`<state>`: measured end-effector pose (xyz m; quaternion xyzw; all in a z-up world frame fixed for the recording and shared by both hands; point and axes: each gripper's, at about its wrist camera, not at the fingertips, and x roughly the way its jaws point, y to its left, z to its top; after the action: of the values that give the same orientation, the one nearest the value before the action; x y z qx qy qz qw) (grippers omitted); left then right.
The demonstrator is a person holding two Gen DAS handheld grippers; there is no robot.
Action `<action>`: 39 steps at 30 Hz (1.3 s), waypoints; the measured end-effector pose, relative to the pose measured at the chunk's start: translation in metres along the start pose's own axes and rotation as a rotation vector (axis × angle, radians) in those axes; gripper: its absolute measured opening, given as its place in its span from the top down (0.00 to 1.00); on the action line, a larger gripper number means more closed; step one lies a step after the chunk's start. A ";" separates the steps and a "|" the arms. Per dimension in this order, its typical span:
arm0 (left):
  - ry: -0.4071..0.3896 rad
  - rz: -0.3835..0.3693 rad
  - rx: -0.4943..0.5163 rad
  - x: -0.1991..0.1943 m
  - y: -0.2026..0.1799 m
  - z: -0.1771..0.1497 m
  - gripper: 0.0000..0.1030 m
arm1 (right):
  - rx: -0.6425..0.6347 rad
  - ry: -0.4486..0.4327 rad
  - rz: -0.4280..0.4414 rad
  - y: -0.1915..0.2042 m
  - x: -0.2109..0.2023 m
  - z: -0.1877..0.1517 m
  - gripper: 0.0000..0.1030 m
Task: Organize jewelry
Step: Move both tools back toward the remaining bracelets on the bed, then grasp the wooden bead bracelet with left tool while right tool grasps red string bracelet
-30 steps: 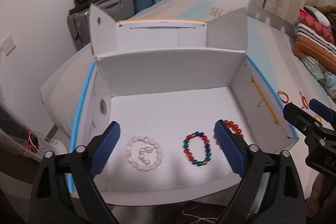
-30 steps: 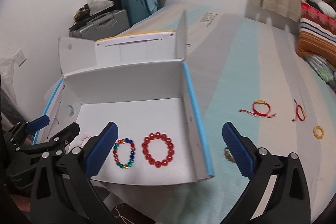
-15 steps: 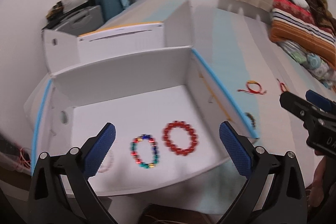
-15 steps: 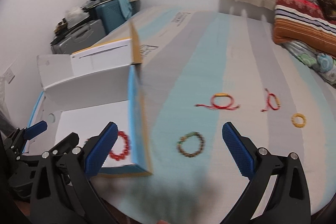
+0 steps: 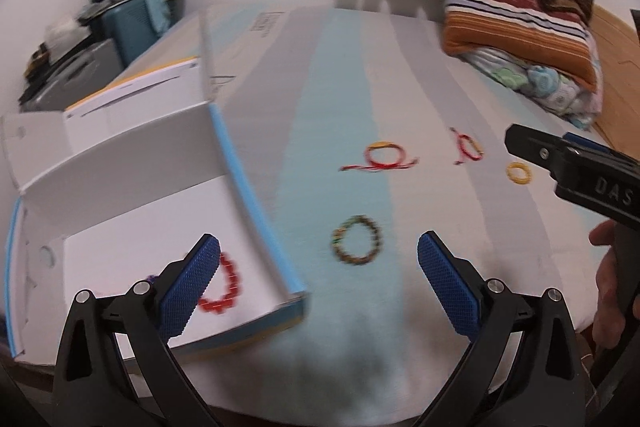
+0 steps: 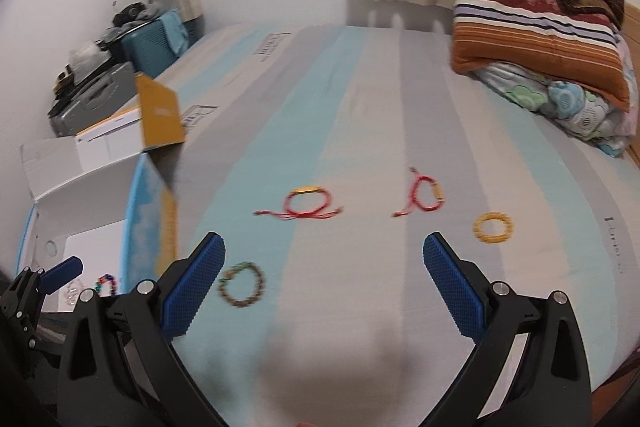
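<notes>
**Spotter:** What's the next piece, and how will it handle?

**Me:** I'd take the brown-green bead bracelet (image 5: 356, 240). It lies flat on the striped bedspread (image 5: 432, 99), just ahead of my left gripper (image 5: 319, 285) and between its fingers. I judge it light, a loose string of hard round beads, so it should flop and could roll out of a pinch. I'd close on one side of the ring, across the beads, not over the hollow middle. The soft bedding underneath should give a little.

**Spotter:** Tong state?

**Me:** Both spread wide and empty. The right gripper (image 6: 324, 283) has that same bracelet close to its left finger (image 6: 192, 287); the two red cord bracelets (image 6: 308, 205) lie further ahead of it, and the yellow ring (image 6: 493, 227) ahead to its right.

**Spotter:** Pose?

**Me:** Both are held low, angled forward and down over the bed. The white box (image 5: 132, 195) sits to the left of my left tongs, with a red bead bracelet (image 5: 224, 287) inside, partly behind the left finger. The view is blurred, so fine detail is uncertain.
</notes>
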<state>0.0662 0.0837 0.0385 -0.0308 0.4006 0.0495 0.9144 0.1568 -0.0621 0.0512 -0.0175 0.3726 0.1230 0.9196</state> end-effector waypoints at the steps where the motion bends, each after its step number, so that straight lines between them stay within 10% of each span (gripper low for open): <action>1: -0.001 -0.012 0.008 0.003 -0.008 0.001 0.06 | 0.006 0.001 -0.009 -0.007 0.001 0.001 0.07; 17: 0.081 -0.101 0.042 0.099 -0.084 0.000 0.06 | 0.037 0.097 -0.079 -0.091 0.088 0.013 0.07; 39: 0.158 0.008 0.008 0.189 -0.056 -0.017 0.06 | 0.024 0.337 -0.044 -0.134 0.254 0.040 0.16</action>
<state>0.1876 0.0389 -0.1112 -0.0294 0.4719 0.0488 0.8798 0.3919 -0.1329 -0.1029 -0.0350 0.5225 0.0937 0.8467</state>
